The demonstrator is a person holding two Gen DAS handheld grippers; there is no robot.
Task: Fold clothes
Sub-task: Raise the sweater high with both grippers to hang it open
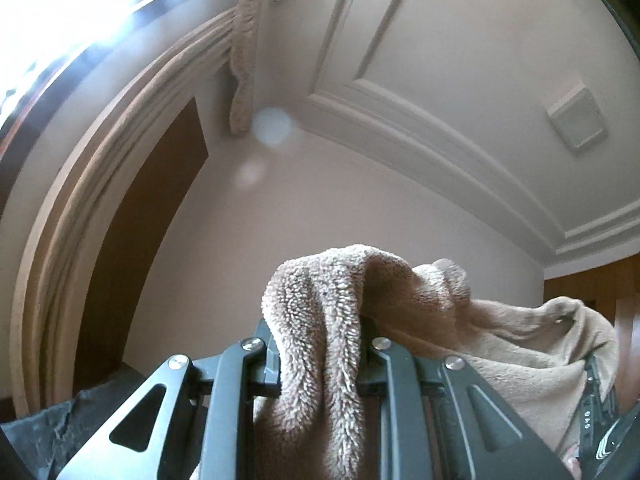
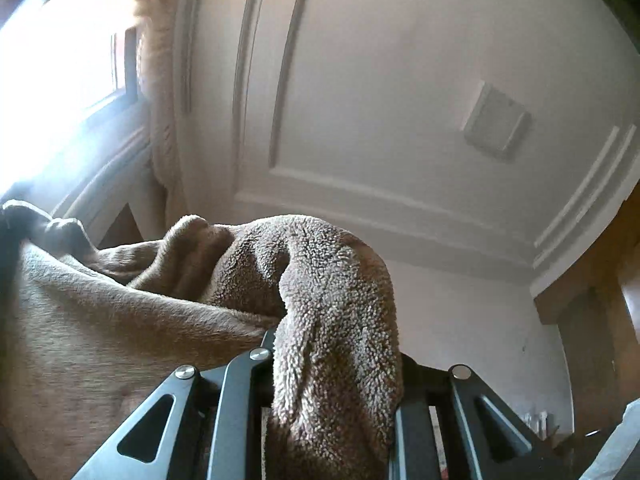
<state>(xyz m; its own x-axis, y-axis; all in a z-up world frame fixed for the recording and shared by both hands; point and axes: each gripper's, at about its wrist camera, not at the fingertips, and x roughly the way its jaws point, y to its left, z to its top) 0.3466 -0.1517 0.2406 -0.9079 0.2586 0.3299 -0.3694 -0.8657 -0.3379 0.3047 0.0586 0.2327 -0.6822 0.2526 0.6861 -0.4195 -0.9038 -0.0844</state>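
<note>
Fleece garment [image 1: 320, 320], one tan piece, is held up in the air between two grippers, both cameras tilted up toward the ceiling [image 1: 460, 40]. Left gripper [image 1: 320, 344] has its jaws closed tight on a fold of it, fabric trailing to the right. Right gripper [image 2: 336, 356] is likewise clamped on a fold, fabric [image 2: 100, 300] sagging left. One window [image 1: 52, 12] glares far left; one curtain [image 1: 244, 40] hangs beside it.

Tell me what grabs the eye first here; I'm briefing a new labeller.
A tan fleece bunches low in each view, pinched in the left tongs and the right tongs, both aimed up at the ceiling. A glaring window fills the upper left, a curtain beside it.
</note>
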